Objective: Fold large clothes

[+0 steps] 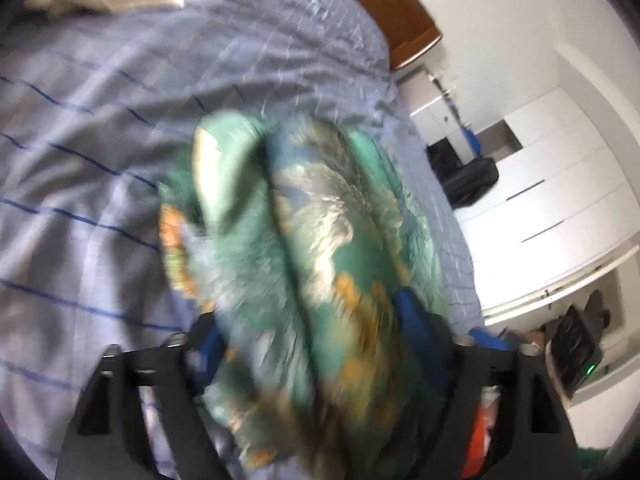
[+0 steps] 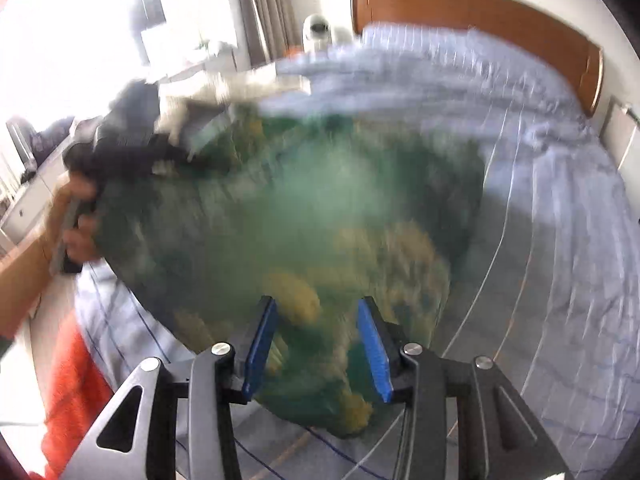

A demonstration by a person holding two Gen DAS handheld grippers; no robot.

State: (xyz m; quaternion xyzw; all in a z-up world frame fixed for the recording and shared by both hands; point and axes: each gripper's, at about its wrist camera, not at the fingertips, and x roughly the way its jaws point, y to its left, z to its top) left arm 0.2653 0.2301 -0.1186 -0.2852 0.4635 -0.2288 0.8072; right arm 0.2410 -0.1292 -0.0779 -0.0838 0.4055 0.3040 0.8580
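Over the bed with the pale blue striped cover (image 1: 100, 128), I am working on a large green cloth printed with orange and cream patches (image 1: 304, 240). In my left wrist view it is lying bunched in thick folds on the cover, running between the blue-padded fingers of my left gripper (image 1: 312, 332). Those jaws are standing wide apart, with the cloth between them; the blur is hiding whether the pads are pressing it. In my right wrist view the same cloth is spreading across the cover, and my right gripper (image 2: 316, 344) is sitting partly open with fabric between its blue pads (image 2: 262, 348); I cannot tell whether it is gripping. The wooden headboard (image 2: 480, 12) is standing behind.
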